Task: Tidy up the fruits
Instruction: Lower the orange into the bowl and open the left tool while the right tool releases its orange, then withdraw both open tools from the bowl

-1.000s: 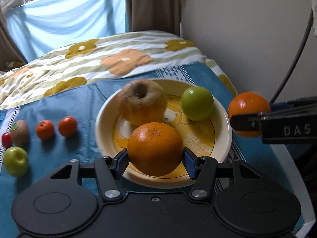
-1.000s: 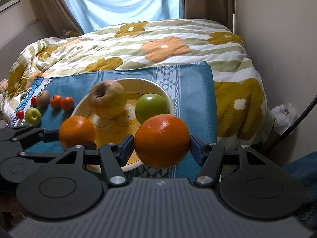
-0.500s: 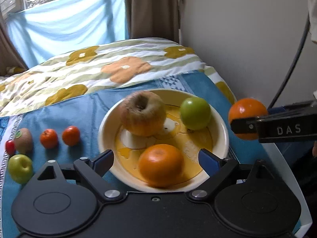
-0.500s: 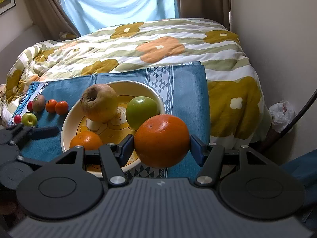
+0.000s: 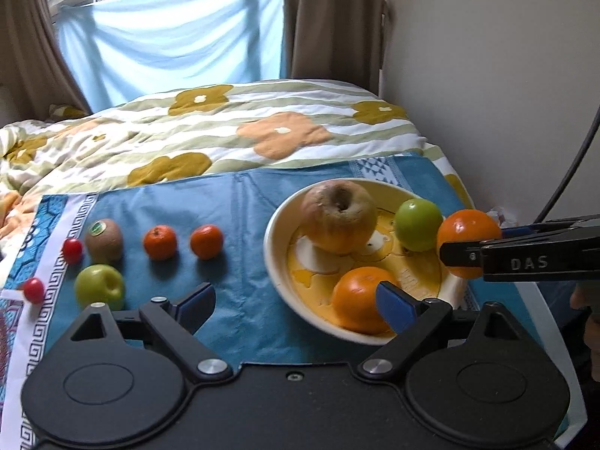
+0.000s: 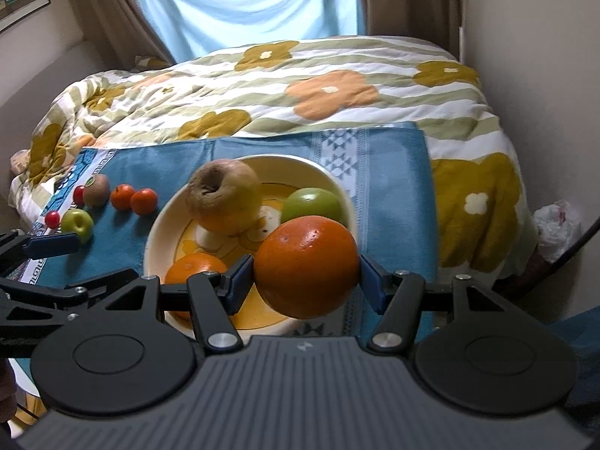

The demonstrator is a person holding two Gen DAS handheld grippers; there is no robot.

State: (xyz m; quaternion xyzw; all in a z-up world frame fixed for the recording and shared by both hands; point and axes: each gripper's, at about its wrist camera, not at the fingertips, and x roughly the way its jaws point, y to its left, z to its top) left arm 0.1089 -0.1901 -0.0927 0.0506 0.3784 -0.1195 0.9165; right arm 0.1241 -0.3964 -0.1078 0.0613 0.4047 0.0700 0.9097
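Observation:
A cream and yellow plate (image 5: 275,262) (image 6: 157,225) on the blue cloth holds a large brownish apple (image 5: 337,215), a green apple (image 5: 418,225) and an orange (image 5: 356,298). My left gripper (image 5: 296,302) is open and empty, low and left of the plate. My right gripper (image 6: 303,277) is shut on a second orange (image 6: 305,266) (image 5: 467,242), held over the plate's near right rim. Left on the cloth lie two small tangerines (image 5: 182,242), a kiwi (image 5: 103,240), a small green apple (image 5: 99,287) and two cherry tomatoes (image 5: 71,250).
The blue cloth (image 5: 240,217) lies on a bed with a flowered quilt (image 5: 225,131). A wall (image 5: 487,75) runs along the right side, with a black cable (image 5: 573,161). A window with a blue sheet (image 5: 168,45) is at the back.
My left gripper opened, let the orange go onto the plate, and drew back to the left. My right gripper brought its orange closer over the plate.

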